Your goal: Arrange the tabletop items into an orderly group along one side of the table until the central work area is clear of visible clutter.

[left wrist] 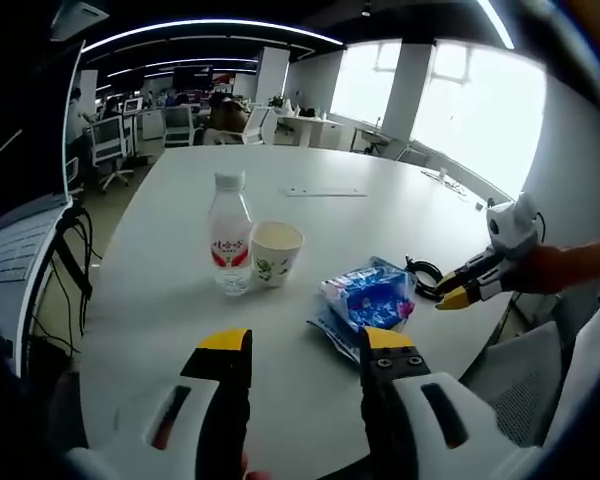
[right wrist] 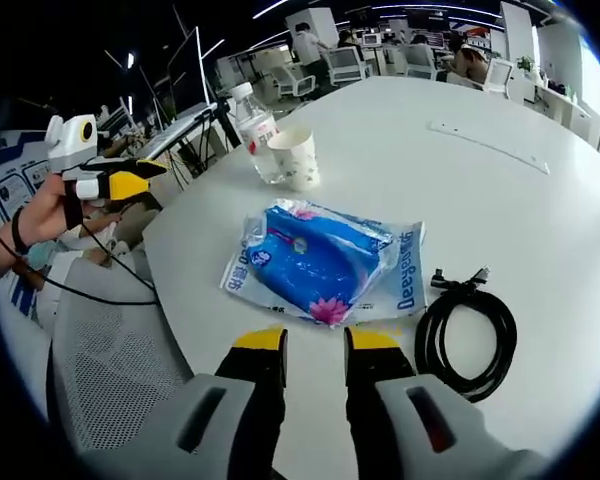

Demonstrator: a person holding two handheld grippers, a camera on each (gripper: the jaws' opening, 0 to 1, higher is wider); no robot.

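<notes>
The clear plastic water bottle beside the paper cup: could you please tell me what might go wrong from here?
The clear plastic water bottle stands against the white paper cup, so nudging either may topple both. The blue plastic tissue pack is soft and might slip from a grip. The coiled black cable lies near the table's edge and might slide off.

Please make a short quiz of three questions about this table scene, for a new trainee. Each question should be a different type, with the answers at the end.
1. True or false: the paper cup stands upright, close beside the water bottle.
2. Multiple choice: what lies on the table nearest to the blue tissue pack, in the right gripper view?
A. a pair of scissors
B. a coiled black cable
C. a red mug
3. Fill in the missing word: the right tool has its jaws a little apart and holds ______.

Key
1. True
2. B
3. nothing
</notes>
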